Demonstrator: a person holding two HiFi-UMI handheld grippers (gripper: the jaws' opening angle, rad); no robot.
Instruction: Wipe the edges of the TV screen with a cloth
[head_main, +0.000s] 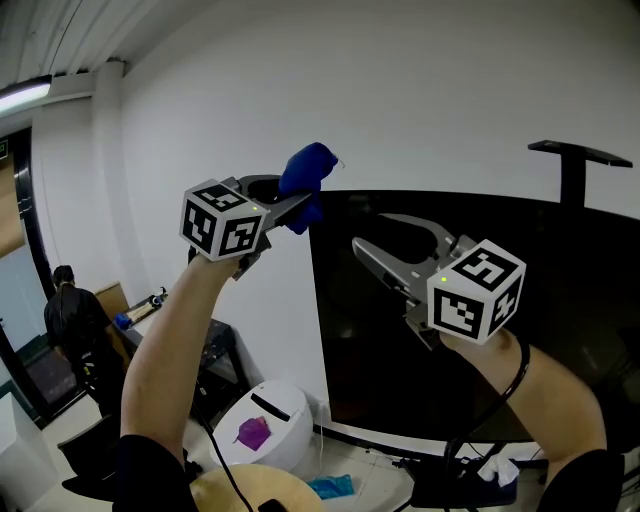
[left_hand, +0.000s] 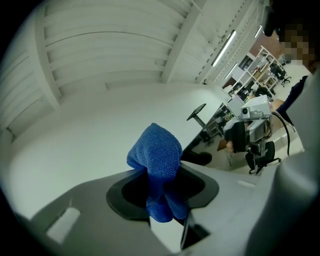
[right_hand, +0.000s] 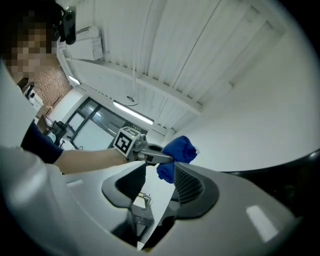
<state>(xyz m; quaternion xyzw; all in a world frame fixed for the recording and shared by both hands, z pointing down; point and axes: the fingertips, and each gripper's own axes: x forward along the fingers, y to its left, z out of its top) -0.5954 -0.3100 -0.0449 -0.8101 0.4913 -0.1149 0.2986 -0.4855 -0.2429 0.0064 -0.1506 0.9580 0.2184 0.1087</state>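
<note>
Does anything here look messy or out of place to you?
Slightly: a crumpled light-blue rag and a white rag lie loose on the floor below the TV screen. The blue cloth is pinched snugly in the left tool; nothing looks damaged.

Probably a lab or office — strip lights (left_hand: 223, 47), shelving racks (left_hand: 261, 62), desk chairs (left_hand: 262, 155).
</note>
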